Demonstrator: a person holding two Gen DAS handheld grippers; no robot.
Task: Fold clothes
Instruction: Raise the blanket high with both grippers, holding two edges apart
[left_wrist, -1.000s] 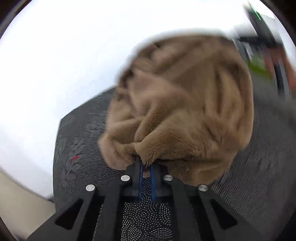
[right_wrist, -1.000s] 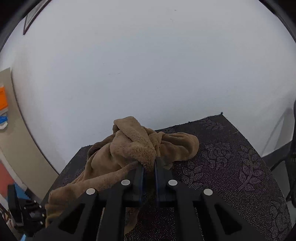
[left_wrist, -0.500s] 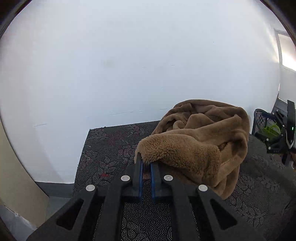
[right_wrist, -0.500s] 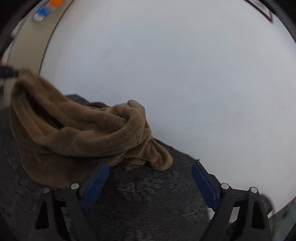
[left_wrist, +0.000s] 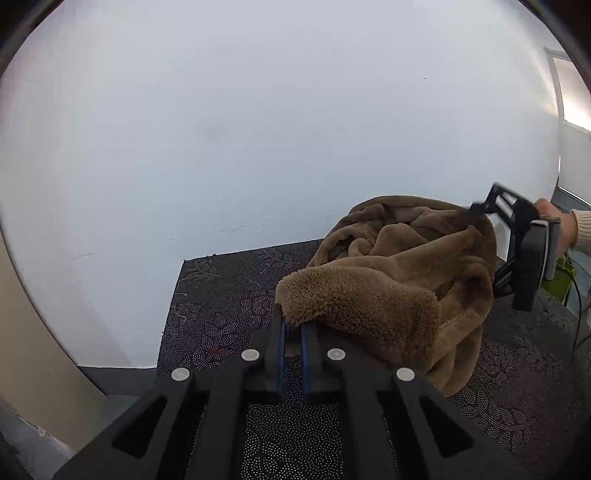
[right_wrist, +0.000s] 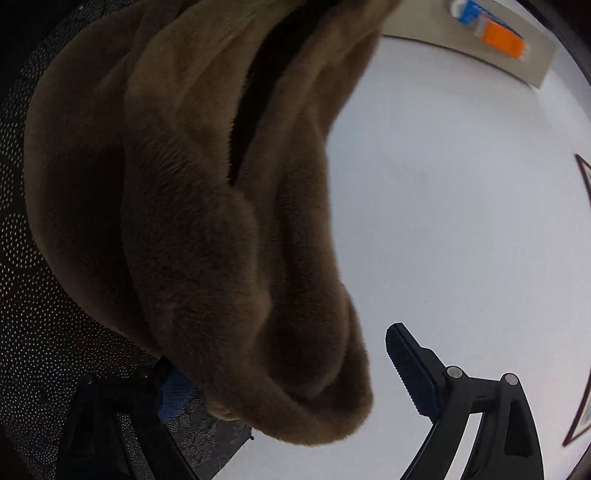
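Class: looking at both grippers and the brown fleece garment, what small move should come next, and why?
Probably close the right gripper on the fold between its jaws. The left gripper already pinches one edge of the brown fleece garment, which is bunched on the patterned table; a second grip would let it be spread.

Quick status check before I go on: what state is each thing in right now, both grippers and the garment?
left gripper: shut on an edge of the brown fleece garment.
right gripper: open, jaws wide, a fold of the garment between them.
brown fleece garment: bunched, unfolded, on the dark patterned cloth.
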